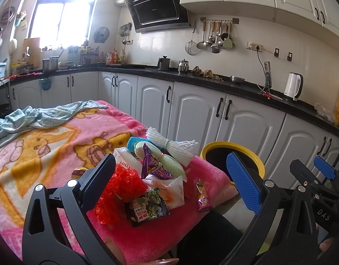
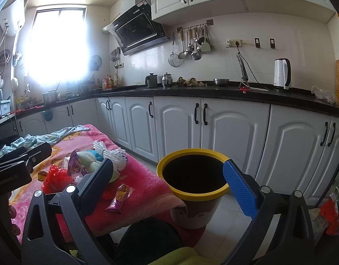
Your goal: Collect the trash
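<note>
White kitchen cabinets and a dark counter run behind a table draped in a pink cartoon blanket (image 1: 47, 145); at its near corner lies a heap of rubbish, and just off that corner stands a yellow-rimmed bin (image 2: 192, 195), its mouth open upward and dark inside, so whether anything lies in it I cannot tell.

Both tools hang above the scene with nothing in them; the left gripper (image 1: 171, 176) has its jaws spread wide over the heap, and the right gripper (image 2: 169, 183) is likewise spread, its view taking in the bin mouth; neither touches anything.

My reading is that a pick is about to be chosen; the heap looks untouched and most of the task remains.

The heap holds a red crinkled wrapper (image 1: 118, 187), a dark green snack packet (image 1: 147, 207), a white plastic bag (image 1: 167, 187), a purple packet (image 1: 154, 165) propped on a pale green foam sleeve (image 1: 169, 163), and a white foam net (image 1: 171, 143) at the far side; a small purple-and-orange sachet (image 1: 202, 196) lies apart from the heap, nearest the bin.

That sachet seems the easiest first target; its long axis runs roughly toward and away from the left camera, slightly slanted, one narrow end toward the table edge; the next move would call for lowering a gripper, closing across its narrow width, then carrying it over the rim; thin film on plush fabric may slip or snag the blanket.
</note>
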A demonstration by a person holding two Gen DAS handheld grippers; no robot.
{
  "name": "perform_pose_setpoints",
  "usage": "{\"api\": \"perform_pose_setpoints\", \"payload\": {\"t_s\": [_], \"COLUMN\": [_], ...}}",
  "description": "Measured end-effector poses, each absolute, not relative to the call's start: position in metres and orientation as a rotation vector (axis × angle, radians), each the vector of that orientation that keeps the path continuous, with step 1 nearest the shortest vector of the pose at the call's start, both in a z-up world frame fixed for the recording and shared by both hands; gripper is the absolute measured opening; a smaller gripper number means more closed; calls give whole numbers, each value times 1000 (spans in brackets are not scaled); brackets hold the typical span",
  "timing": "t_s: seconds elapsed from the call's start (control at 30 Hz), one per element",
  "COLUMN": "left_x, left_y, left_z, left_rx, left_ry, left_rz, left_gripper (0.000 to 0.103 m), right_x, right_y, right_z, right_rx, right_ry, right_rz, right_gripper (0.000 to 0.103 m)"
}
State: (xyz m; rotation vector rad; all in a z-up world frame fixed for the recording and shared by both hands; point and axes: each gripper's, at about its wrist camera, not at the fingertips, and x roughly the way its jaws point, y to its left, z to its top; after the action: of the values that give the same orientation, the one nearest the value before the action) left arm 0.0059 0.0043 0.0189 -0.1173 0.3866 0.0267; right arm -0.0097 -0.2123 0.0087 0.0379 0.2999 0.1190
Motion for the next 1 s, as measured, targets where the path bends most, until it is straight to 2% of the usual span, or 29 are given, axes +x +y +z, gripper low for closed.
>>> {"api": "perform_pose_setpoints", "payload": {"t_s": [1.0], "left_x": [-2], "left_y": [7], "left_z": [25], "left_rx": [-117], "left_ry": [385], "left_rz": [33], "left_gripper": [92], "right_x": [-7], "right_y": [-210], "right_z": [8], "right_rx": [34], "right_ry": [309], "right_rz": [133], "right_gripper": [97]}}
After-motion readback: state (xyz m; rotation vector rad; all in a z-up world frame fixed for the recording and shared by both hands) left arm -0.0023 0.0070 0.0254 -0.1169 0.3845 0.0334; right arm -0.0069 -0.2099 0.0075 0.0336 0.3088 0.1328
